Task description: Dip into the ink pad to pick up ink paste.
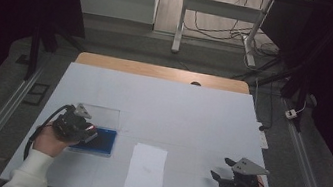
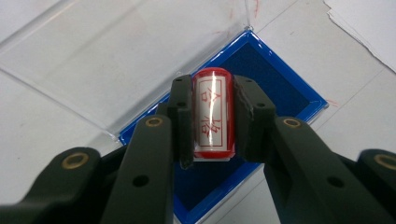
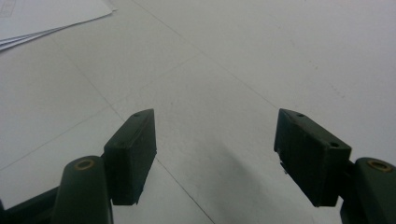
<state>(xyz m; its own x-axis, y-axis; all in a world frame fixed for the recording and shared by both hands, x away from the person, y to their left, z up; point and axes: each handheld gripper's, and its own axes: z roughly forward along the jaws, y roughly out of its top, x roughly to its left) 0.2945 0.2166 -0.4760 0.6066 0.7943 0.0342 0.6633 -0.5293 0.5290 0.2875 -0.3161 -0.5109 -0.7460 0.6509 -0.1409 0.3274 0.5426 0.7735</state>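
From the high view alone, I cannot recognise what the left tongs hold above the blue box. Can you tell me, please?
Observer: The left tongs are shut on a red stamp that has a white label with red characters.
Operator: Is it over the ink?
Observer: Yes, it is over the dark blue ink pad. I cannot tell whether it touches.
Operator: Is the box lid in the way?
Observer: No, the clear lid lies open flat beside the pad.
Operator: And the right tongs?
Observer: The right tongs are open, with nothing between them, above the bare table.
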